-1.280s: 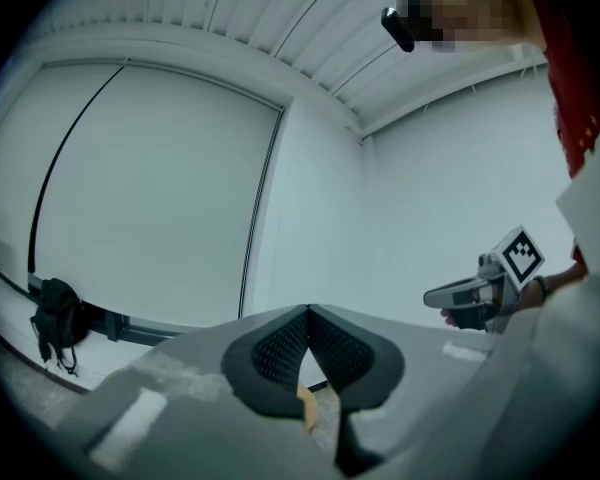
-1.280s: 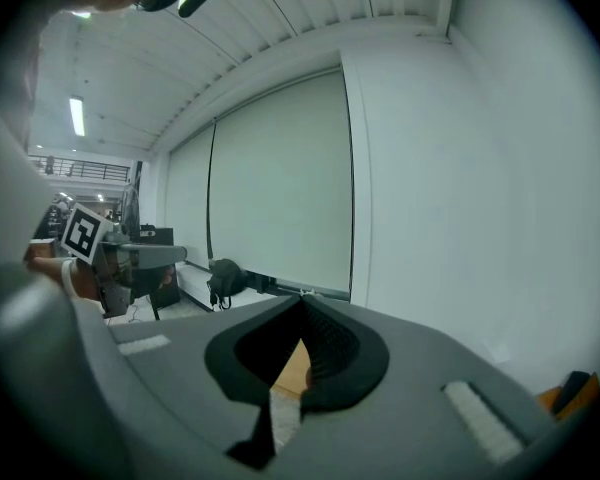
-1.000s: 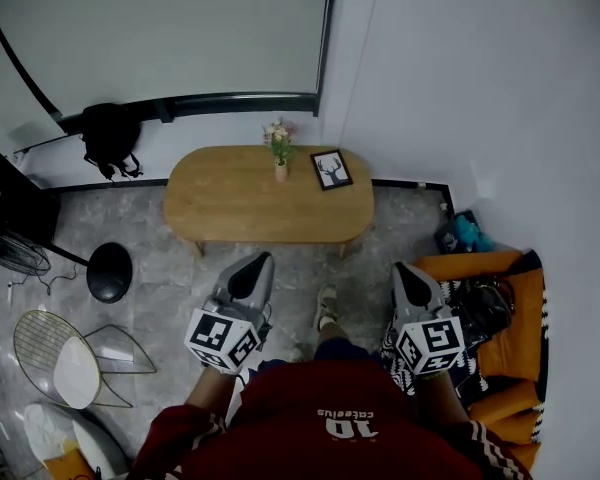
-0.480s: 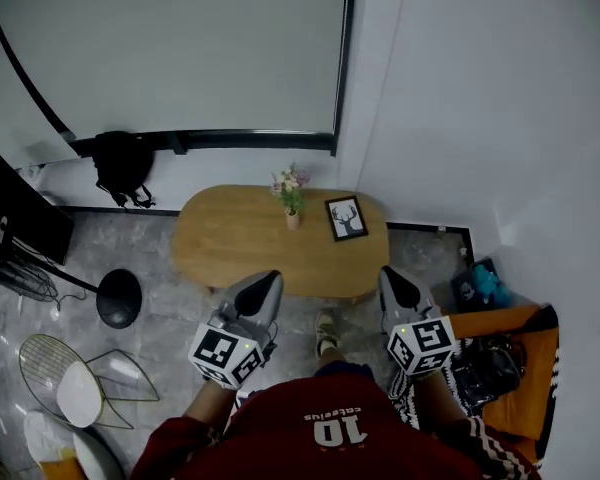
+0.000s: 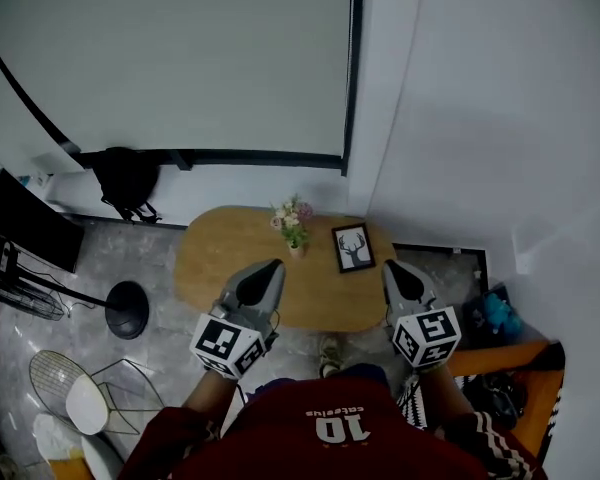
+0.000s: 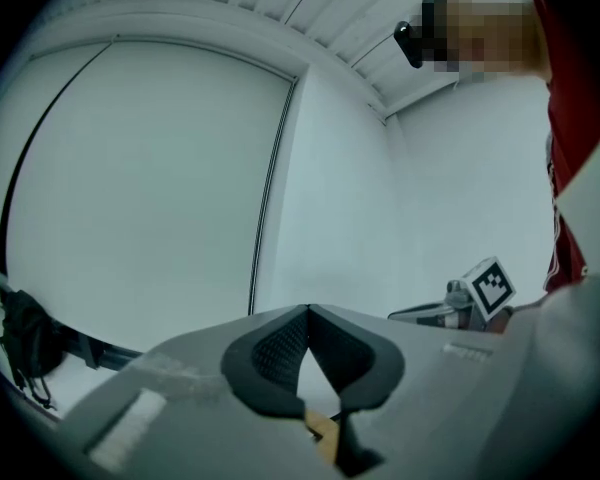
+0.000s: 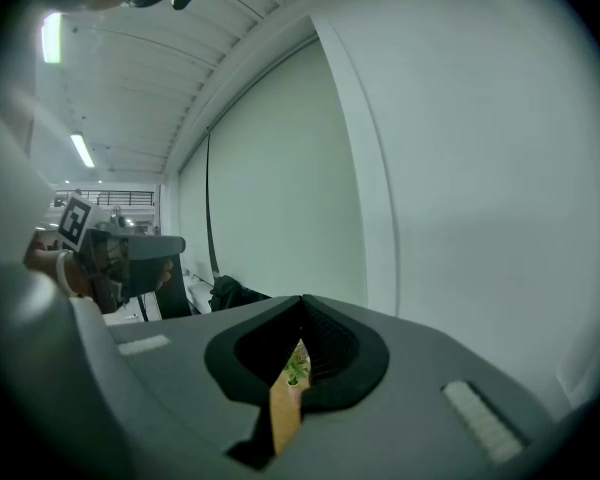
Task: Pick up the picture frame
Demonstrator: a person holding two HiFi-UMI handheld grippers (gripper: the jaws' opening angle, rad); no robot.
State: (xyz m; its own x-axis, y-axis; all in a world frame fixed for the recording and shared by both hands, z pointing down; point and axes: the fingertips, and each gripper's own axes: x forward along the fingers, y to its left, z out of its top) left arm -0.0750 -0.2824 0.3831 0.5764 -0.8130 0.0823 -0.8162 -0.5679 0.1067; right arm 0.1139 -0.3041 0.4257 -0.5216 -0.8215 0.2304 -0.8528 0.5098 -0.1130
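Observation:
The black picture frame (image 5: 353, 247) with a deer print stands on the right part of the oval wooden table (image 5: 225, 258), beside a small vase of flowers (image 5: 294, 230). Both grippers are held out level over the table's near edge. My left gripper (image 5: 272, 266) is shut and empty, left of the vase and short of it. My right gripper (image 5: 390, 266) is shut and empty too, just right of the frame and nearer than it. In the right gripper view, only the flowers (image 7: 297, 366) and a strip of tabletop show through the slit below the jaw tips.
A black bag (image 5: 128, 180) lies by the wall behind the table. A round black lamp base (image 5: 127, 308) and a wire chair (image 5: 80, 393) stand on the left. An orange sofa (image 5: 500, 363) is on the right, and a white wall rises close on the right.
The person has walked toward the table. It now lies directly under both grippers' tips, and the frame is much nearer to the right gripper. Both grippers stayed shut.

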